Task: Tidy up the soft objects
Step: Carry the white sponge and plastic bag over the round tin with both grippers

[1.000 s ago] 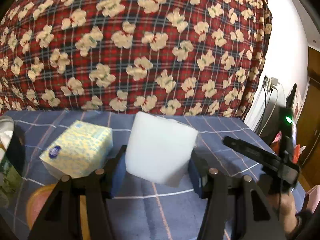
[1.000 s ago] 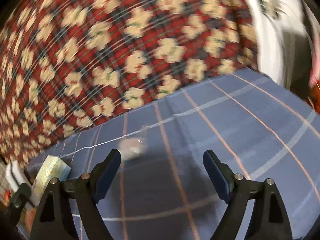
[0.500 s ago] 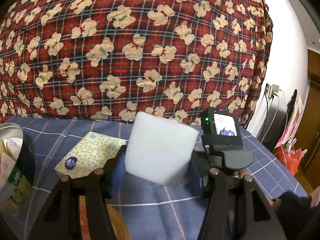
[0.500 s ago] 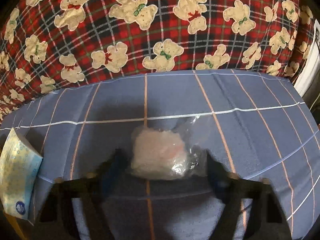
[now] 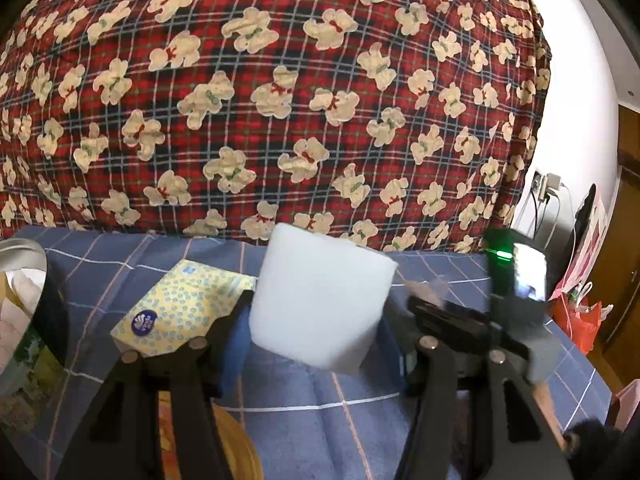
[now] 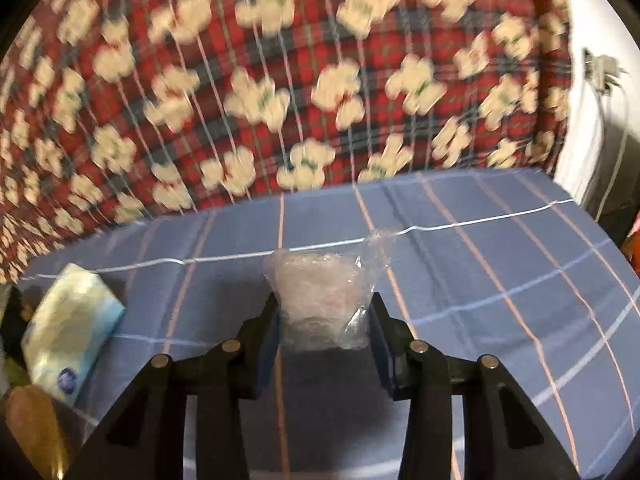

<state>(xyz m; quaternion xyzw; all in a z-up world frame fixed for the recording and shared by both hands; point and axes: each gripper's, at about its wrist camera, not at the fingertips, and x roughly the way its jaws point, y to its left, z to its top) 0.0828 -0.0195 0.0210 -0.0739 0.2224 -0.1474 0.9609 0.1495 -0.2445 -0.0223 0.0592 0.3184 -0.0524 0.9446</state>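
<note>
A white foam block point(image 5: 320, 300) hangs above the blue checked cloth point(image 5: 304, 412), and my left gripper point(image 5: 316, 332) is shut on its two sides. In the right wrist view a clear plastic bag of pale soft stuff point(image 6: 320, 292) sits between the blue pads of my right gripper point(image 6: 324, 328). Those jaws are closing and both pads touch the bag. The right gripper's body point(image 5: 516, 312) shows at the right of the left wrist view, blurred. A yellow tissue pack point(image 5: 184, 308) lies on the cloth to the left of the block; the same tissue pack point(image 6: 68, 340) shows far left.
A metal tin point(image 5: 24, 280) stands at the left edge, with an orange round thing point(image 5: 232, 444) below it. A red plaid blanket with bears point(image 5: 280, 100) rises behind the cloth. A wall socket with cables point(image 5: 546, 188) and a red bag point(image 5: 576, 316) are at the right.
My right gripper's jaws have drawn in from wide apart onto the plastic bag. In the left wrist view it has shifted to the right. The left gripper keeps the foam block.
</note>
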